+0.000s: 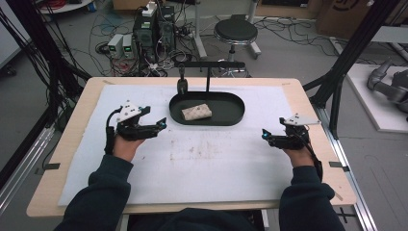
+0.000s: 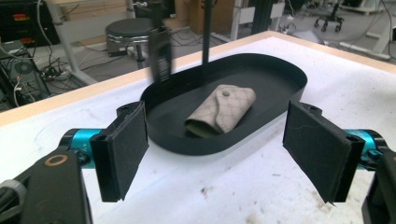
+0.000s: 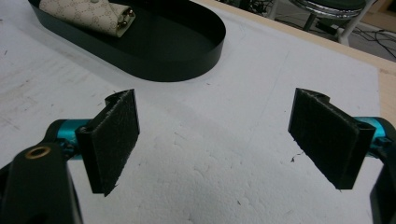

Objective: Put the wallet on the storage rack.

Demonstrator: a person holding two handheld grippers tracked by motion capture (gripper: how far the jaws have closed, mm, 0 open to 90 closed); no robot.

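From the high view, your left gripper (image 1: 161, 123) hovers over the white mat (image 1: 202, 163) of the worktop, just left of the black oval tray (image 1: 231, 118), with nothing held. The beige patterned pouch (image 1: 196, 112) lies in the tray's middle. Your right gripper (image 1: 264, 134) sits well apart from the tray, near the mat's right edge, also empty.

In the left gripper view, your left gripper (image 2: 215, 151) has its jaws spread wide with only bare mat and the tray's near wall (image 2: 196, 145) between them; the pouch (image 2: 222, 110) rests inside the tray, snap flap up, beyond the pads.

In the right gripper view, your right gripper (image 3: 215, 140) stands wide open over the mat (image 3: 210, 154), gripping nothing. The tray (image 3: 163, 65) lies ahead to the upper left, the pouch (image 3: 86, 14) at its far end.
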